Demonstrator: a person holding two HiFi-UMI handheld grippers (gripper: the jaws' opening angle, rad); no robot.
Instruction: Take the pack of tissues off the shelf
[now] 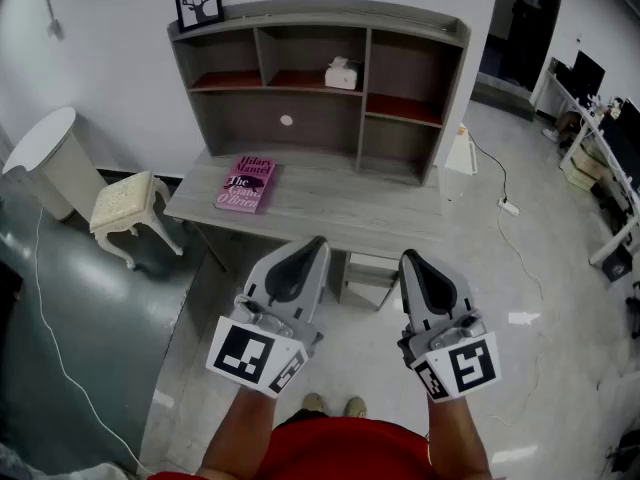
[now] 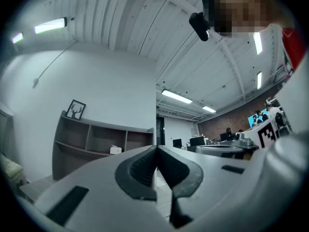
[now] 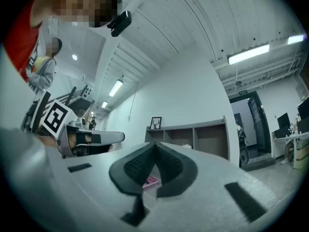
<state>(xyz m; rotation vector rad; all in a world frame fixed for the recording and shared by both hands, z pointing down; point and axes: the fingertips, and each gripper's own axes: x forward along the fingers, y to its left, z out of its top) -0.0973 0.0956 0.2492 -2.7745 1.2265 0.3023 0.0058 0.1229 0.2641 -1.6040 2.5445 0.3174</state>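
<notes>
The pack of tissues (image 1: pixel 341 73), a small white box, sits in the upper middle compartment of the gray shelf unit (image 1: pixel 320 13), on that compartment's reddish board and close to the divider on its right. Nothing touches it. The shelf unit stands along the far edge of a gray desk (image 1: pixel 340 213), against the white wall.

Both grippers are well apart from the tissues, held side by side in the air at the near side of the desk with their tips pointing toward the shelf. The left gripper (image 1: pixel 308 246) has its jaws pressed together with nothing between them; in its own view the tissues show small and far off to the left of the jaw tips. The right gripper (image 1: pixel 412 260) also has its dark pads closed on each other and empty, and its view shows the tissues just right of the jaw tips, far behind them.

A pink book (image 1: pixel 246 185) lies flat on the left part of the desk. A framed deer picture (image 1: pixel 198 0) stands on the top left corner of the shelf unit. A white padded stool (image 1: pixel 128 203) is on the floor left of the desk, with a round white table (image 1: pixel 38 143) farther left.
</notes>
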